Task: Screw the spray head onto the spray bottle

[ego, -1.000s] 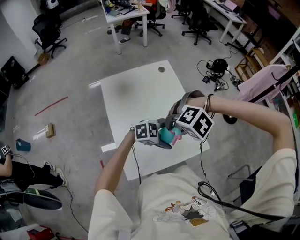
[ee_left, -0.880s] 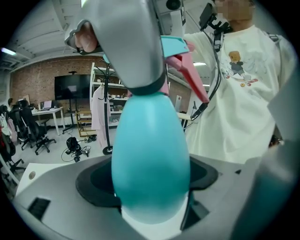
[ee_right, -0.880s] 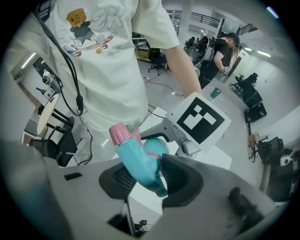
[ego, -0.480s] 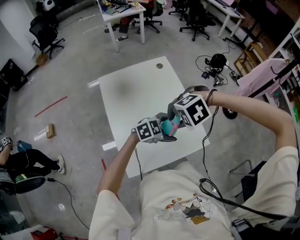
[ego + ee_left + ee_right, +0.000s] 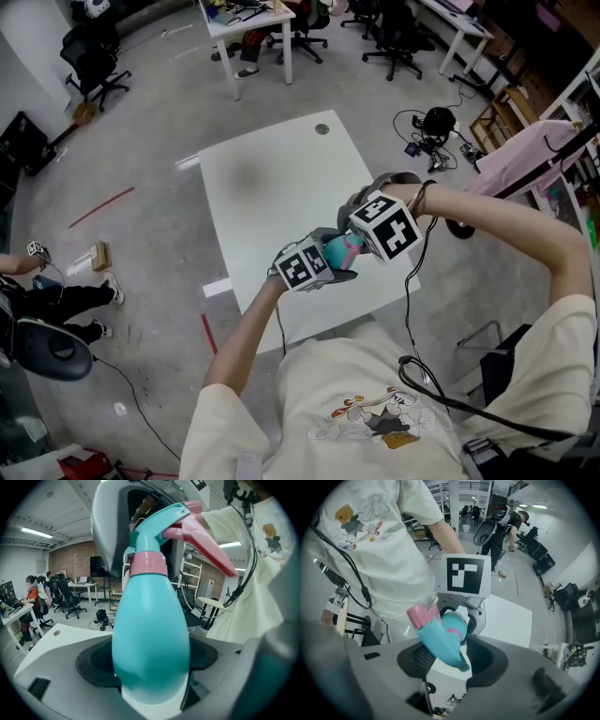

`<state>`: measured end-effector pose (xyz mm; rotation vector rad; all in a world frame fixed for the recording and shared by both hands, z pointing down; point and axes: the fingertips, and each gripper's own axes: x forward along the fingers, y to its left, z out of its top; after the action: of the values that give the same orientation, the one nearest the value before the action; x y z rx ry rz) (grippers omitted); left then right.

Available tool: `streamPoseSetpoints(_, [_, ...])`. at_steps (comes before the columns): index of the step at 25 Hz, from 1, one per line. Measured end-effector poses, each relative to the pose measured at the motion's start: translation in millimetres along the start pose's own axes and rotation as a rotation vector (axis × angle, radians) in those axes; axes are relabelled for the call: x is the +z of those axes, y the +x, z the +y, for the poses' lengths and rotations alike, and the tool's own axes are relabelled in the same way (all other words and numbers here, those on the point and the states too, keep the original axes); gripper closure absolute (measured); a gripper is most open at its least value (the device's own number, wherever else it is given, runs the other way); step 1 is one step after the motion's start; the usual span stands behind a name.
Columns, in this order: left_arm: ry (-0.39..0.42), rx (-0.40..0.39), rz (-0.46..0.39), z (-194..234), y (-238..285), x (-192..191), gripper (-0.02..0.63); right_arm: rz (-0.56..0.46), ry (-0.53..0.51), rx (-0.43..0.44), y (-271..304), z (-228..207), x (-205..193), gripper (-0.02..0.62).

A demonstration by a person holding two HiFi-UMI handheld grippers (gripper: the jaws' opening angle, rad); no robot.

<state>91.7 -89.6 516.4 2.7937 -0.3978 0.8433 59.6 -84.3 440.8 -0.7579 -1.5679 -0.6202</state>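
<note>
Over the white table (image 5: 272,187) there were one spray bottle (image 5: 150,639), one spray head (image 5: 161,524) and two grippers (image 5: 328,264) (image 5: 357,246); beyond the table stood at least three office chairs (image 5: 94,67).

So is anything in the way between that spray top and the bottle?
Nothing visible. The spray head already sits on the spray bottle, which the left gripper grips. The right gripper has the head between its jaws, which have just been opening.

I operate in an open office-lab: white desks (image 5: 248,30), black swivel chairs (image 5: 94,61), concrete floor (image 5: 141,122) strewn with cables (image 5: 431,131), brick wall (image 5: 77,555) behind far workstations.
</note>
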Motion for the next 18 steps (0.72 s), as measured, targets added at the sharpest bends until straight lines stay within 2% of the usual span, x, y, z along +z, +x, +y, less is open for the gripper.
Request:
streamPoseSetpoints(4, [0.013,0.027,-0.015,6.6,-1.9,-2.2,0.192,0.003,-0.005,-0.036,-4.9,-1.9,-10.5,0.382])
streamPoseSetpoints(7, [-0.005,0.109,-0.045,18.5,-5.6,-8.3,0.192,-0.034,0.049,-0.107,-19.4,-14.4,-10.8,0.376])
streamPoseSetpoints(12, [-0.130,0.365,-0.098,57.3,4.7,-49.0,0.193,-0.124,0.271,-0.254,-27.6,-36.8,-25.5,0.376])
streamPoseSetpoints(16, [-0.206,0.662,-0.154,83.7,5.2,-89.5,0.193,-0.190,0.533,-0.325,28.2,-48.5,-46.3,0.377])
streamPoseSetpoints(18, [-0.219,0.734,-0.185,85.4,8.7,-101.9,0.192,-0.196,0.626,-0.400,62.1,-54.0,-55.4,0.377])
